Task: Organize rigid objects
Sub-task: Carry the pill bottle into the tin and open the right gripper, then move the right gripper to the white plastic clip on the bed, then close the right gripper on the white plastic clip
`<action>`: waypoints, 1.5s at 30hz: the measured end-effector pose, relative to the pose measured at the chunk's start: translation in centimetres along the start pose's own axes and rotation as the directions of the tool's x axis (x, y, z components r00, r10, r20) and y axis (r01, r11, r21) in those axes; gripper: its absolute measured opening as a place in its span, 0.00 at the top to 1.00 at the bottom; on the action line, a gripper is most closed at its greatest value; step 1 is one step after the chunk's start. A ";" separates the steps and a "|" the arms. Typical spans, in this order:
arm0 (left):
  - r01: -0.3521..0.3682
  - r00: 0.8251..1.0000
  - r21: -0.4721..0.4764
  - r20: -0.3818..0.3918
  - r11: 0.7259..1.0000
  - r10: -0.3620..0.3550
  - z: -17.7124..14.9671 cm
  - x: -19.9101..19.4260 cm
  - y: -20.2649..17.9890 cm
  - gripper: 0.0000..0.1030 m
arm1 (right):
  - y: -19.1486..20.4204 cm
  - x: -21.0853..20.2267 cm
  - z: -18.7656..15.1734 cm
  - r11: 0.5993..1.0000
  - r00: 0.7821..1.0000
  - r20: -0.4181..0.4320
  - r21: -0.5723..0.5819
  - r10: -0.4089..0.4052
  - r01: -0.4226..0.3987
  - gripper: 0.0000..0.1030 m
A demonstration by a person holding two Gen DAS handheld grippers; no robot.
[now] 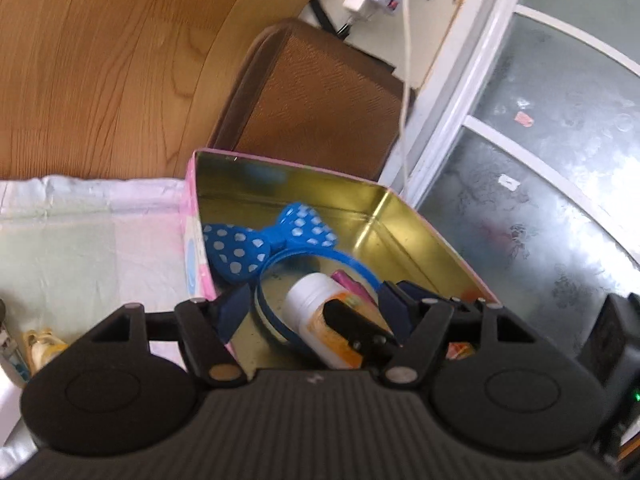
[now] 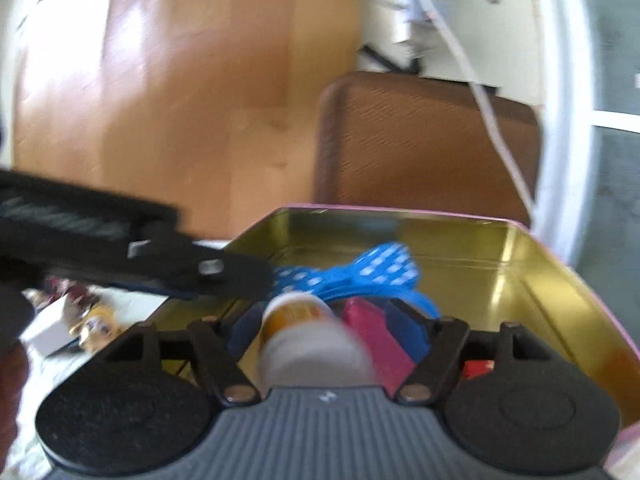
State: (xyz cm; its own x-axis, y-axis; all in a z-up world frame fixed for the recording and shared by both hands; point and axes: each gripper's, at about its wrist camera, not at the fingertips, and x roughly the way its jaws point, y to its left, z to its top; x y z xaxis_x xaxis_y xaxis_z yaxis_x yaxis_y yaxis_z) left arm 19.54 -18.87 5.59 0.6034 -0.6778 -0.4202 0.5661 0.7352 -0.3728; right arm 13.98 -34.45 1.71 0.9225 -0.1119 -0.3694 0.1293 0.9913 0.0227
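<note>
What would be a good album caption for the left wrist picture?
Left gripper hangs open above a gold-lined tin holding a blue polka-dot bow headband and white bottle.

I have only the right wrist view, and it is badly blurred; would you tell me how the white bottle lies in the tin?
Observer: In the left wrist view the white bottle lies on its side on the floor of the tin, with its upper end inside the loop of the blue headband.
Operator: Thank you. Is the left gripper holding it?
Observer: No. The left gripper is open, and its fingers stand on either side of the bottle, clear of it.
</note>
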 end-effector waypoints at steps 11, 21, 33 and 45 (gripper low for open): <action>-0.047 0.991 0.006 0.130 0.999 0.045 -2.9 -8.6 2.8 0.29 | 1.9 -6.5 -0.2 0.998 0.987 0.160 0.045 0.030 -0.038 0.31; -0.584 0.779 -0.161 0.162 0.795 0.605 -7.1 -19.0 17.2 0.29 | 15.5 -4.4 1.3 0.898 0.908 -0.034 -0.135 0.418 -0.419 0.63; -0.543 0.755 -0.351 0.194 0.762 0.627 -7.3 -20.4 21.6 0.30 | 33.3 5.0 2.1 0.807 0.913 -0.196 -0.427 0.359 -0.408 0.77; -0.523 0.771 -0.392 0.161 0.756 0.617 -8.3 -21.7 22.7 0.29 | 35.9 9.4 0.2 0.785 0.932 -0.254 -0.507 0.260 -0.357 0.88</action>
State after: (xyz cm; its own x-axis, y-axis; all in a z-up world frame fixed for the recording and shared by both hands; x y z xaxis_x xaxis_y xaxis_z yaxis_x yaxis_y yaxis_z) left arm 14.63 12.59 -0.63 0.9044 -0.0710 -0.4207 -0.1079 0.9159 -0.3866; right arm 27.37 0.06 -0.81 0.8006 0.1711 -0.5742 -0.4124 0.8526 -0.3210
